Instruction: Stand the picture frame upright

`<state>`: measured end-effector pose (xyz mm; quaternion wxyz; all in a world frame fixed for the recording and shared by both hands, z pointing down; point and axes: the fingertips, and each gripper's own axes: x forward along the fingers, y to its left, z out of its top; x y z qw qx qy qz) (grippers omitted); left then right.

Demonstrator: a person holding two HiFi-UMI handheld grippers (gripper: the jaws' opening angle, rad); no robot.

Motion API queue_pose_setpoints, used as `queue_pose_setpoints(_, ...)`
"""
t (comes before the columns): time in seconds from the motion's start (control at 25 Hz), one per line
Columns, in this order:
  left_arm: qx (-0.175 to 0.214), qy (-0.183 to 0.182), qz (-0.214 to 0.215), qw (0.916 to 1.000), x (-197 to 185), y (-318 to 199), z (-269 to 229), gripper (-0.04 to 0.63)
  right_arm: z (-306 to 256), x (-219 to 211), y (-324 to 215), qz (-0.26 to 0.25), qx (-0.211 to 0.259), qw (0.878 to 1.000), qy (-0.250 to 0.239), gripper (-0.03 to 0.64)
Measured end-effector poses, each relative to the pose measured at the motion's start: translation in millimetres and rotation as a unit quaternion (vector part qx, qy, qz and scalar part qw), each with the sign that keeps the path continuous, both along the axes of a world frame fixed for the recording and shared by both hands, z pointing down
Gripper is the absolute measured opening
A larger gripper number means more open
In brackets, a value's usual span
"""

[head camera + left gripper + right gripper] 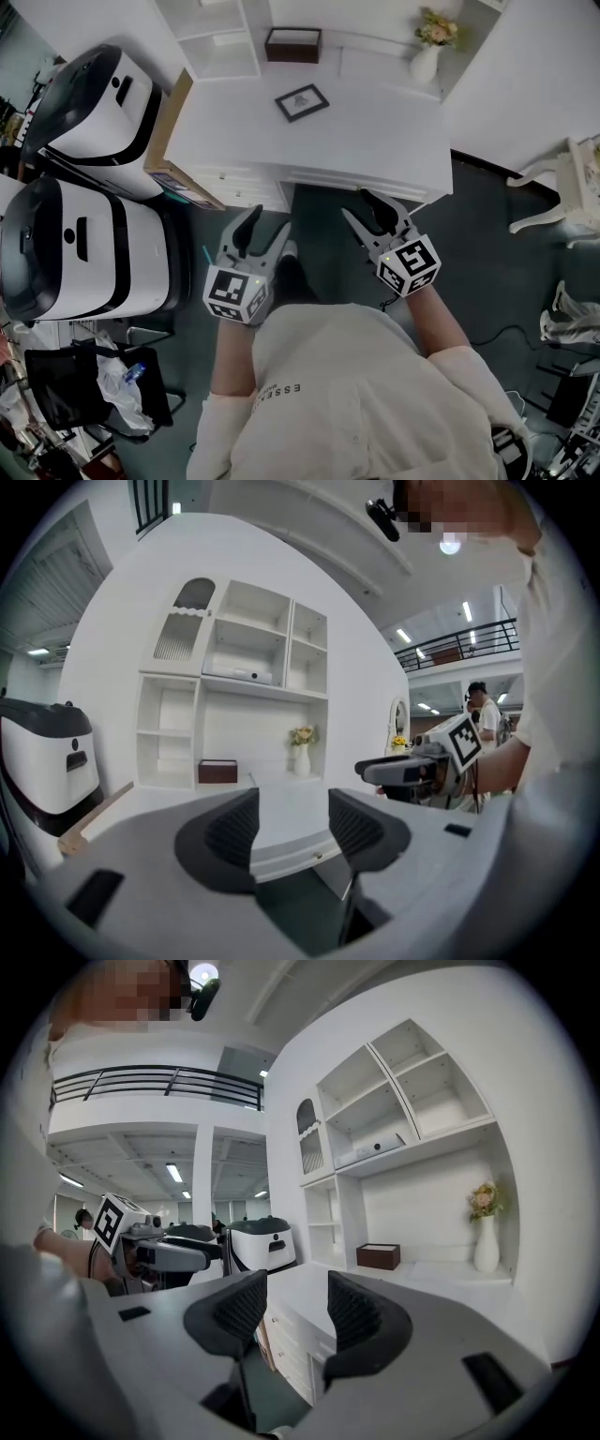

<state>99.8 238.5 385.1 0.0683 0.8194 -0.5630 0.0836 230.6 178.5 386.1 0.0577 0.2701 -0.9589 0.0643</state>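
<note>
White table (375, 141) bears the picture frame (302, 102), flat; left gripper (270, 221) and right gripper (357, 204) hang short of it, fingers (228, 832) wide apart and empty, ready to reach.

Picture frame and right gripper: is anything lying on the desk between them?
No. In the head view, only bare white desk top separates the picture frame from the right gripper.

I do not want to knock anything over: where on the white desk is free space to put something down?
Free: the wide front strip of the desk between the picture frame and the front edge, and the patch left of the frame. Crowded: the back, with the shelves, the brown box and the vase.
</note>
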Motion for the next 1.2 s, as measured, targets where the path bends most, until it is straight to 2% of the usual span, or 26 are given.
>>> queue_pose_setpoints(0.44,-0.019,0.013,0.06,0.998,-104.9,-145.5,-2.9,0.213,1.1,-103.1,-130.1,0.038,-0.024,0.999,0.03,0.198)
queue_pose_setpoints(0.72,-0.052,0.034,0.083,0.9946,-157.0,-221.0,4.7,0.213,9.4,-143.0,-205.4,0.082,-0.044,0.995,0.034,0.198)
queue_pose_setpoints(0.92,-0.071,0.024,0.085,0.9936,-177.4,-250.3,20.3,0.213,25.5,-165.1,-239.7,0.093,-0.069,0.992,0.049,0.198)
queue_pose_setpoints(1.04,-0.087,0.034,0.076,0.9927,-181.1,-260.7,33.0,0.213,36.8,-174.2,-253.7,0.084,-0.076,0.991,0.067,0.198)
queue_pose_setpoints(1.2,-0.102,0.025,0.063,0.9925,-180.1,-283.8,48.6,0.213,55.2,-174.4,-284.6,0.071,-0.094,0.989,0.084,0.198)
